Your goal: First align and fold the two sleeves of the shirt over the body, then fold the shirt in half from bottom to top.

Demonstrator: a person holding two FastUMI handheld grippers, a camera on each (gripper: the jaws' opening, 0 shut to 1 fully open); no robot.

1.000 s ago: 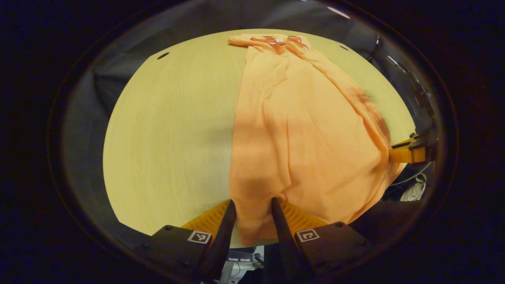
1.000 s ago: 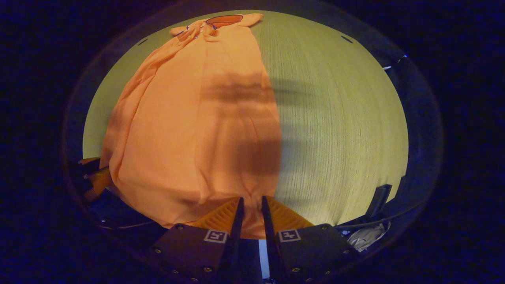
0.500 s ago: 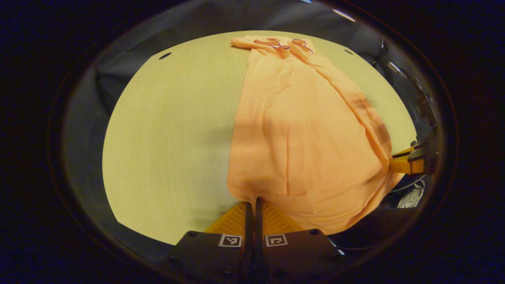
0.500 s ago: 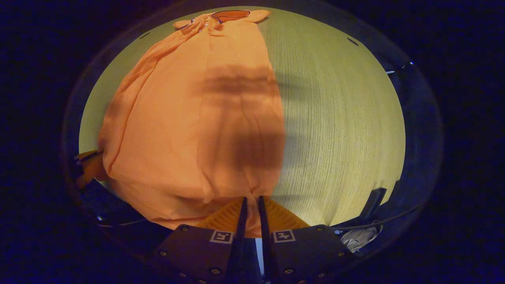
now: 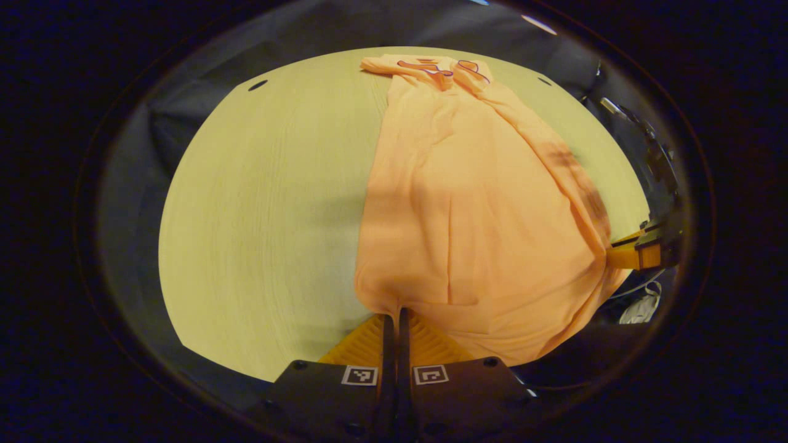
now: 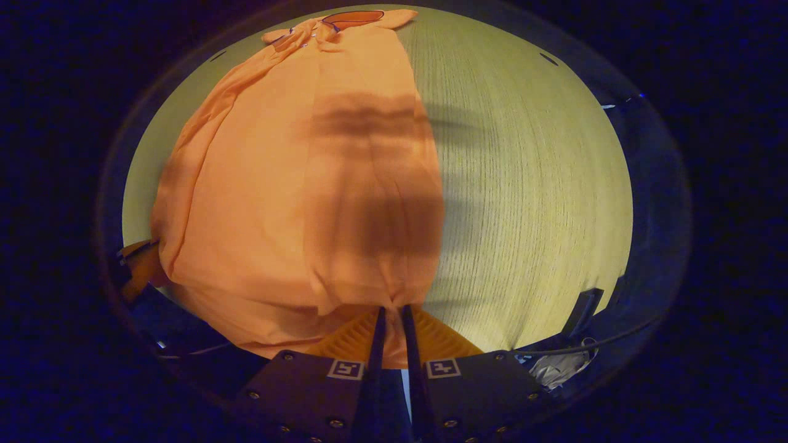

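Left gripper (image 5: 396, 317) has just pinched shut on the shirt (image 5: 480, 203) hem at bottom centre; right gripper (image 6: 391, 311) seems clamped likewise, so the bottom-to-top fold looks ready.

Shirt (image 5: 468, 203) hem: hangs past the table (image 5: 265, 203) edge, its lowest part hidden behind the left gripper (image 5: 394, 317).
Pale object (image 6: 563, 369) below the table: too dim to identify.

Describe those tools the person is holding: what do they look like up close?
Each gripper, left and right, has a dark blocky body with small screws and two square black-and-white coded markers near the base of its two thin flat fingers. Ribbed orange plates flare beside the fingers. In the left gripper view, the other gripper shows an orange part with a dark block.
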